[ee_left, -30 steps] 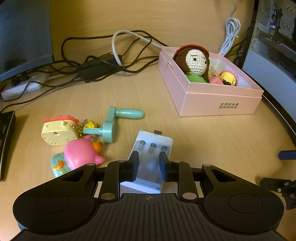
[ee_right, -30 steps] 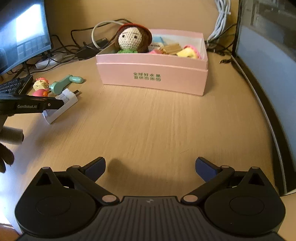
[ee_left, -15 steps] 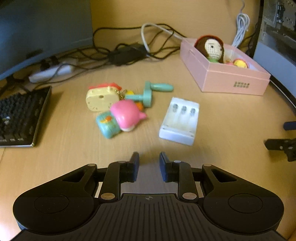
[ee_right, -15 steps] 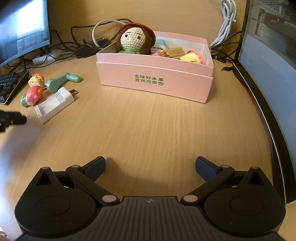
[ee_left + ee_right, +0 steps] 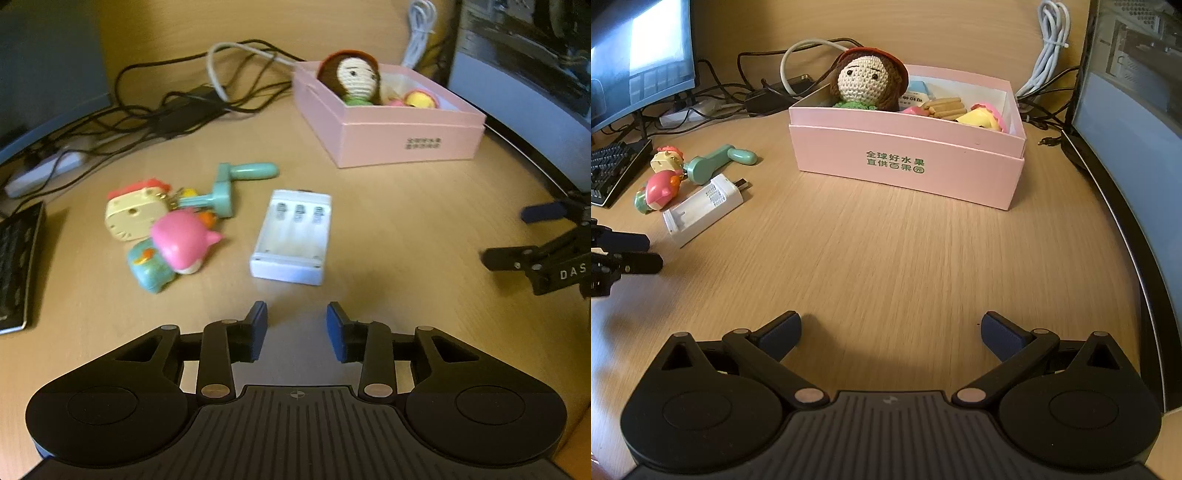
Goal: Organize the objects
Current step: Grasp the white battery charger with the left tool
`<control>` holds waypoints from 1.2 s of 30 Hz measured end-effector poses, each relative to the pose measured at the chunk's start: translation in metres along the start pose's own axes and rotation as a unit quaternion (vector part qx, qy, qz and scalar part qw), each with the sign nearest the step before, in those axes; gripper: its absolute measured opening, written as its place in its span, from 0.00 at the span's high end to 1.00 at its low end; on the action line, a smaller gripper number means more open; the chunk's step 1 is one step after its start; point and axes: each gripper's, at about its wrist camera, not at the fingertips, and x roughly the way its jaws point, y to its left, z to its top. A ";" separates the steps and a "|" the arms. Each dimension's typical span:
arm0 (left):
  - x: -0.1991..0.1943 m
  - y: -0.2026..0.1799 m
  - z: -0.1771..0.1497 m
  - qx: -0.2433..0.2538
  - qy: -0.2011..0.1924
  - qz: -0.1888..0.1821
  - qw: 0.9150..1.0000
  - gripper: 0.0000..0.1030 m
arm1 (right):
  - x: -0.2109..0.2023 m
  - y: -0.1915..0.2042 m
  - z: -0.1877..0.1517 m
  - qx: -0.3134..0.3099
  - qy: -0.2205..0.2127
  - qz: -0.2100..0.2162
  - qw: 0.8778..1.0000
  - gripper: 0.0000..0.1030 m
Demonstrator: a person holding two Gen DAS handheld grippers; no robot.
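Note:
A white battery charger [image 5: 293,234] lies flat on the wooden desk, just beyond my left gripper [image 5: 297,328], which is partly open and empty. It also shows in the right wrist view [image 5: 701,208]. Left of it lie a pink toy [image 5: 183,240], a cream toy [image 5: 135,214] and a teal handle [image 5: 236,182]. A pink box [image 5: 905,162] holds a crochet doll [image 5: 866,83] and small toys. My right gripper [image 5: 890,334] is wide open and empty, in front of the box. The left gripper's fingers [image 5: 620,251] show at the left edge.
A keyboard [image 5: 13,266] sits at the far left. A tangle of black cables [image 5: 166,110] and a power strip lie behind the toys. A monitor [image 5: 639,59] stands at back left and a dark curved screen [image 5: 1126,129] along the right.
My left gripper pulled back from over the charger, then came closer again, and its jaws have opened wider. The charger stays on the desk. The right gripper barely moved.

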 end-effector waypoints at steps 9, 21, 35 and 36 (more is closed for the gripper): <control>0.007 -0.020 0.009 0.034 0.027 -0.038 0.998 0.39 | -0.001 0.000 -0.003 0.000 -0.008 -0.001 1.000 0.00; 0.001 -0.014 0.034 0.002 -0.048 0.025 0.999 0.33 | -0.002 0.001 -0.006 -0.008 -0.015 0.006 1.000 0.00; 0.051 -0.005 0.052 -0.019 -0.008 0.022 1.000 0.42 | -0.007 0.003 -0.014 -0.011 -0.024 0.007 1.000 0.00; 0.048 -0.005 0.049 -0.023 -0.013 0.025 0.999 0.46 | -0.008 0.004 -0.014 -0.010 -0.027 0.007 1.000 0.00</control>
